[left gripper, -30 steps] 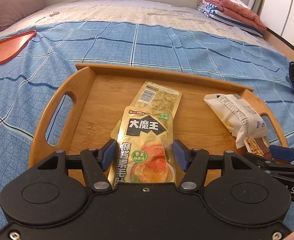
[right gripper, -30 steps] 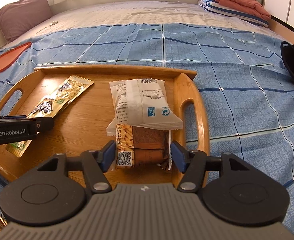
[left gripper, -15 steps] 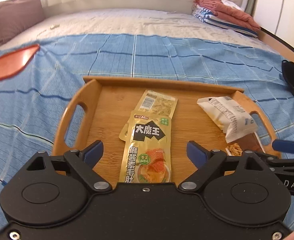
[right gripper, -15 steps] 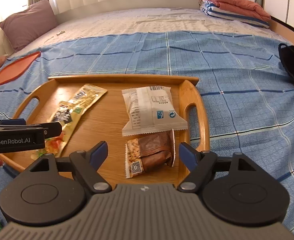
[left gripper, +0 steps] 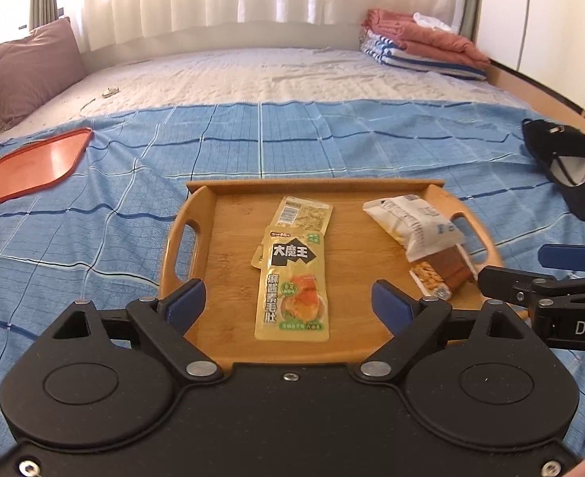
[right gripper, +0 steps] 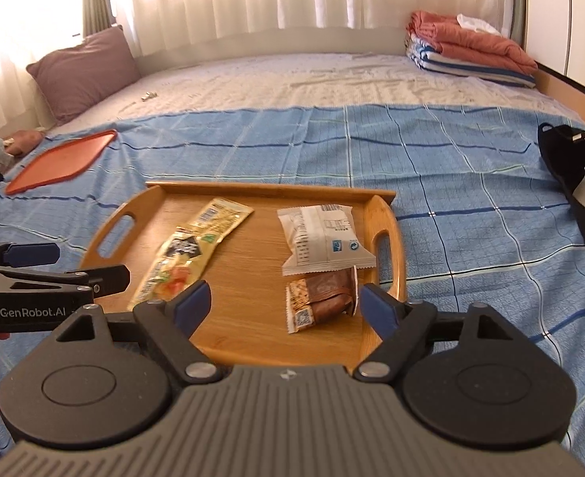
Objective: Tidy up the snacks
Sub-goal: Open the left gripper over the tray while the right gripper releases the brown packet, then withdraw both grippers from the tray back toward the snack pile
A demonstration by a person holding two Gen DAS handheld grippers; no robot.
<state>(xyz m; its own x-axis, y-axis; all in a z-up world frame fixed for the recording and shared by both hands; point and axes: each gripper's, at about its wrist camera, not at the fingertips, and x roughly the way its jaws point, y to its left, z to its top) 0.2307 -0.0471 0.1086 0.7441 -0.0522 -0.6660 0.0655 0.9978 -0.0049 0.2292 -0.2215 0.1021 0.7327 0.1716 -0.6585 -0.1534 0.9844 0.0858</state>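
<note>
Left wrist view: we see four snack packets lying in pairs on the bamboo tray (left gripper: 372,348), yellow pouch (left gripper: 292,290) centre, both claws (left gripper: 288,302) released and empty, so little seems left.

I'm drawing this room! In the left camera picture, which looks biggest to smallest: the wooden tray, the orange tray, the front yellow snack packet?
1. wooden tray
2. orange tray, though it lies farther away, so it may really be bigger than it looks
3. yellow snack packet
</note>
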